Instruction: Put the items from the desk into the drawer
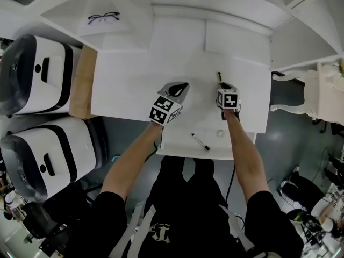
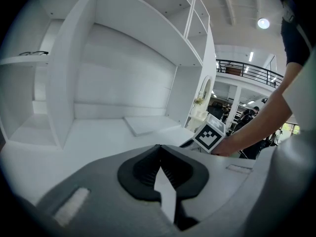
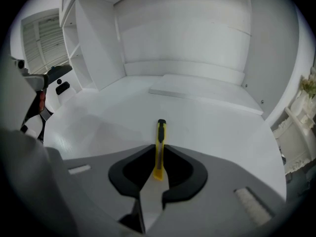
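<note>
The right gripper (image 3: pixel 158 148) is clamped on the yellow utility knife (image 3: pixel 160 130), which points to 12 o'clock over the desk (image 1: pixel 134 74). The left gripper (image 2: pixel 159 151) is closed and empty. Best to carry the knife level toward 6 o'clock and release it low inside the drawer (image 1: pixel 180 144).

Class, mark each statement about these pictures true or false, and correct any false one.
1. The right gripper is shut on a yellow utility knife. True.
2. The left gripper grips a marker. False: its fingers are together with nothing between them.
3. A black marker lies in the open drawer. True.
4. The glasses lie in the drawer. False: they rest on a shelf at the upper left of the head view.
</note>
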`<state>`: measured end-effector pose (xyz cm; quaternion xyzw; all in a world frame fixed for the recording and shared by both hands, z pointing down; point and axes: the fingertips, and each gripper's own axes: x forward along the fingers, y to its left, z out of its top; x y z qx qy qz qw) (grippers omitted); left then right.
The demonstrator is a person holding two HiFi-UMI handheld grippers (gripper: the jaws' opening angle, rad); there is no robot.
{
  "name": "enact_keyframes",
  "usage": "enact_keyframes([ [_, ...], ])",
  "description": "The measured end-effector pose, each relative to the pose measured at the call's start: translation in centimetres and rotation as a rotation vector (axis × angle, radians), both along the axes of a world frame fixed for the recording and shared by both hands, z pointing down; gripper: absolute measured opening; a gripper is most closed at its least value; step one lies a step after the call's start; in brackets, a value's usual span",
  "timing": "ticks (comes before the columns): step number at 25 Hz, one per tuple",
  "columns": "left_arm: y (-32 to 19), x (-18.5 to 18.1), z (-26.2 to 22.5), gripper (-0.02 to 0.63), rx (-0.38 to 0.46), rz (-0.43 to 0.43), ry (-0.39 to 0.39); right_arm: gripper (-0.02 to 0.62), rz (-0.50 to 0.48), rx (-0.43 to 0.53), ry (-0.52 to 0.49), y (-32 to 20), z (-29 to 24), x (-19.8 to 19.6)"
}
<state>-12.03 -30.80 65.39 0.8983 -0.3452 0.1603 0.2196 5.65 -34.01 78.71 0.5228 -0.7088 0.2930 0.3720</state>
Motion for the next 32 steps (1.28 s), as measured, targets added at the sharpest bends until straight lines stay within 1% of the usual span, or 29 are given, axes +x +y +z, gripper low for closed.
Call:
enact_keyframes([
  [6, 1.1, -0.2, -0.7, -0.003, 0.004, -0.015, 0.000, 0.048, -0.037, 0.028, -0.048, 1.3, -1.0, -1.1],
  [14, 3.4, 0.5, -2.9, -0.003, 0.027, -0.032, 0.010, 0.048, -0.051, 0.114, -0.089, 3.3, -5.4, -1.1],
  [20, 5.8, 1.9, -4.9, -0.003, 0.059, -0.035, 0.007, 0.048, -0.047, 0.194, -0.130, 5.8, -9.7, 0.8],
  [26, 7.8, 3.4, -7.8, -0.003, 0.094, -0.076, 0.047, 0.048, -0.036, 0.262, -0.173, 8.8, -14.1, 3.1],
  [32, 9.8, 6.3, -9.9, -0.003, 0.116, -0.066, 0.054, 0.049, -0.067, 0.329, -0.201, 11.0, -18.4, 5.0],
])
